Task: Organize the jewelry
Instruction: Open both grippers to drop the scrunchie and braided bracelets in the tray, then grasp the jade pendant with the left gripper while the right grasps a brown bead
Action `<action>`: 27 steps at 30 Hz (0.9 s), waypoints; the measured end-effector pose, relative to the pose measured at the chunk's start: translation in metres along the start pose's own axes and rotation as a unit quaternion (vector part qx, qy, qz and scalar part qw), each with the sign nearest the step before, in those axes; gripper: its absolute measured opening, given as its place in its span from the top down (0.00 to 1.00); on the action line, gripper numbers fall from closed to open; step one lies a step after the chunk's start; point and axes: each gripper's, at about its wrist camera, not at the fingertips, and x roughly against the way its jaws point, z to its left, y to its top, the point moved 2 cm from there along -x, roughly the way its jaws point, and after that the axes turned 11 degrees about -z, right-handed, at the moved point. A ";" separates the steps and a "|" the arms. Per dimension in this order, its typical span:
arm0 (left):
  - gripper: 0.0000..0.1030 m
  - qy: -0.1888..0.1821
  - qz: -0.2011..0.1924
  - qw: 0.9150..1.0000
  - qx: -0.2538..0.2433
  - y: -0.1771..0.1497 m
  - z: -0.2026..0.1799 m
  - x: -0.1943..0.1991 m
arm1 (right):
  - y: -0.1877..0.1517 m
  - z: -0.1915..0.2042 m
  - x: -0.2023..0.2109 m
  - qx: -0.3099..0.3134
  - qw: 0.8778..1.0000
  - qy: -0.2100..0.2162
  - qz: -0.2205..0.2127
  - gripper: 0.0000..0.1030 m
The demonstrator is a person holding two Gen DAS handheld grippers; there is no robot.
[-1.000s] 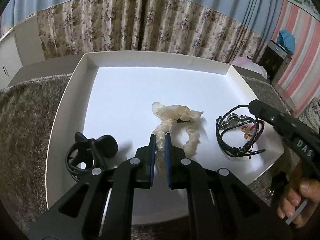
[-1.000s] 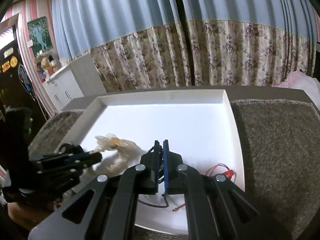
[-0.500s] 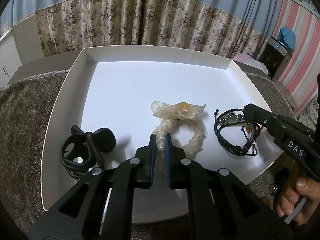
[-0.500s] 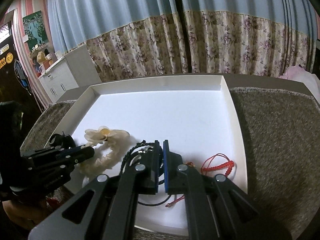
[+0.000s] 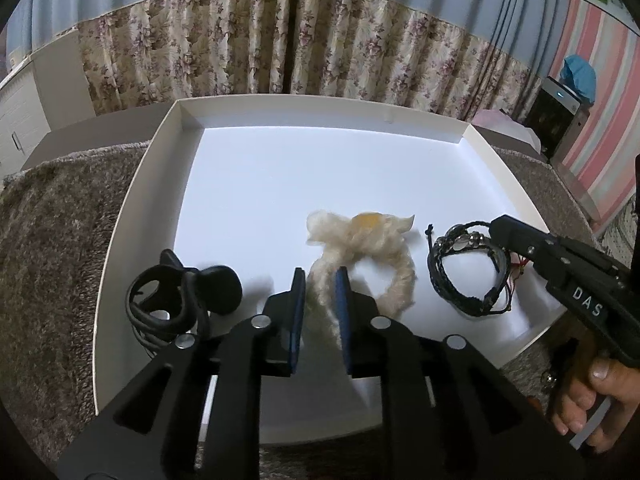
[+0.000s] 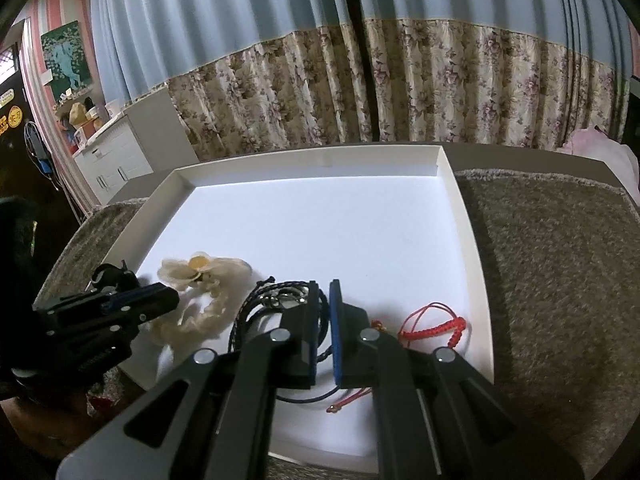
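Observation:
A white tray [image 5: 132, 240] holds the jewelry. A cream scrunchie [image 5: 360, 236] with an amber bead lies near its front. My left gripper [image 5: 320, 292] straddles the scrunchie's near loop. Its jaws are opening and the blue pads stand clear of the fabric. To the right lies a black braided bracelet [image 5: 452, 276]. My right gripper [image 6: 323, 300] has a strand of this black bracelet [image 6: 256, 308] in the narrow slit between its pads, which is starting to widen. A red cord bracelet [image 6: 436, 324] lies just right of it. A black hair tie [image 5: 180, 296] sits at the front left.
The tray rests on a grey-brown fuzzy mat [image 6: 560, 280]. A person's hand [image 5: 592, 396] holds the right gripper's handle at the tray's front right corner. Floral curtains [image 5: 320, 48] hang behind, and a white cabinet [image 6: 120, 152] stands at the left.
The left jaws have parted from the scrunchie they were clamping. The right jaws show a thin gap where they were closed tight. The black bracelet has shifted slightly toward the scrunchie.

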 end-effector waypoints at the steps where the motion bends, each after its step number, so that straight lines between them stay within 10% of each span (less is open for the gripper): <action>1: 0.78 0.002 -0.003 1.000 0.001 0.000 0.000 0.002 | 0.000 0.000 0.000 0.002 1.000 -0.003 -0.001 0.94; 8: 0.70 0.001 -0.019 1.000 0.008 0.006 0.002 0.010 | 0.000 0.002 -0.002 0.007 1.000 -0.012 0.007 0.93; 12: 0.67 -0.002 -0.025 1.000 0.015 0.008 0.005 0.015 | 0.003 0.004 0.003 0.008 1.000 -0.011 -0.003 0.65; 27: 0.54 0.047 -0.132 0.990 -0.022 0.066 0.030 0.134 | 0.057 0.005 0.095 0.027 0.994 -0.019 -0.102 0.65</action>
